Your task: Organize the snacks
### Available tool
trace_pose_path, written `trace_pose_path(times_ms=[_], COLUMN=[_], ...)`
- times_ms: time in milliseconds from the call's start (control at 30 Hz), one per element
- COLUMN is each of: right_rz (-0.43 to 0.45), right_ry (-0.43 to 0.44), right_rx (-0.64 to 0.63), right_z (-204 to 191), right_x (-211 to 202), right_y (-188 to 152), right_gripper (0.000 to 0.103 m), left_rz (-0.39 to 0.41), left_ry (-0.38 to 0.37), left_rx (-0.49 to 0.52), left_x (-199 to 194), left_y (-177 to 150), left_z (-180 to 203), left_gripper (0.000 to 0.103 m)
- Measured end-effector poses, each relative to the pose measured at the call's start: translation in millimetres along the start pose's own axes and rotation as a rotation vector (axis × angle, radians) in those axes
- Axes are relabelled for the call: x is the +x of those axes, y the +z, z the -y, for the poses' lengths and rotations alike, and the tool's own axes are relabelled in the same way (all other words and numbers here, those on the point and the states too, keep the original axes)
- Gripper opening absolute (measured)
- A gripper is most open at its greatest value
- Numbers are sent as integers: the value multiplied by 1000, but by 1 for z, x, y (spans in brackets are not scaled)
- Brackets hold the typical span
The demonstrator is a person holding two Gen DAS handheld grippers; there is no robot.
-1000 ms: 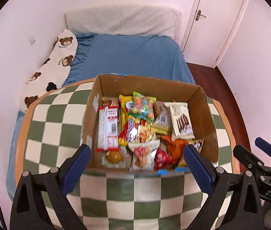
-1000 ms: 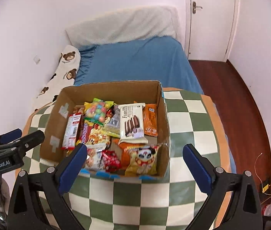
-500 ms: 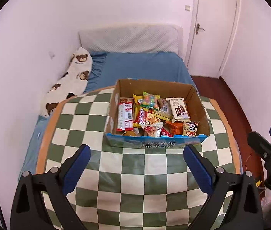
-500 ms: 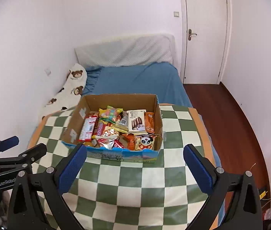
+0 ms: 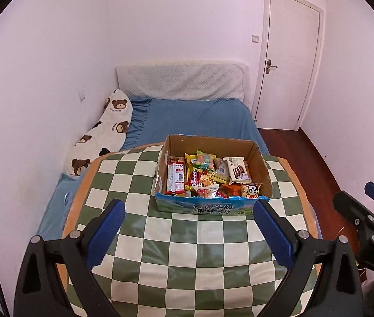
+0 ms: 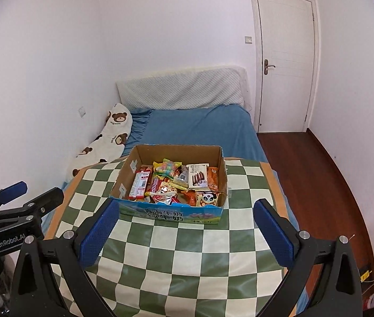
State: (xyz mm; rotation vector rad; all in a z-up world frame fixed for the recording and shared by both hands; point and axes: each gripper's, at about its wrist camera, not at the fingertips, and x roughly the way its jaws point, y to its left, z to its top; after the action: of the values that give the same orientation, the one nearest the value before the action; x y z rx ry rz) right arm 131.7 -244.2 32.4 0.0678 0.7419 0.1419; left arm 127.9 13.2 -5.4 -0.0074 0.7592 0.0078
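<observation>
left claw spread | right claw spread | both farther from snack box (still full)

The box is brown matt cardboard, with a glossy printed blue front. The snack packets inside are shiny plastic wrap. The checkered tablecloth looks smooth and slightly glossy. The gripper fingers are black plastic with blue ribbed pads and metal screws. The floor is polished dark wood.

An open cardboard box is sitting upright on the checkered cloth, brimming with colourful snack packets.
</observation>
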Motion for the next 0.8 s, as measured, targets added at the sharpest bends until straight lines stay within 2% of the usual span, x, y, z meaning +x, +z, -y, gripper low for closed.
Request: trace_pose_path(times_ms=[233,300,600,800], right_rz=[2,-5,-42,-78], right_ry=[-8,-12,-47,-58], right_rx=[7,11,21,32], right_z=[7,9,18,26], right_x=[9,16,66,114], right_y=[-2,-2,1,8], right_gripper=[103,103,103,103], left_rz=[9,4,-16,-35], left_ry=[25,38,60,79], left_rx=[6,9,-9,-11], left_x=[2,10,56,96], left_y=[-5,-5,3,14], left_z=[6,8,10,11], left_gripper=[100,103,103,103])
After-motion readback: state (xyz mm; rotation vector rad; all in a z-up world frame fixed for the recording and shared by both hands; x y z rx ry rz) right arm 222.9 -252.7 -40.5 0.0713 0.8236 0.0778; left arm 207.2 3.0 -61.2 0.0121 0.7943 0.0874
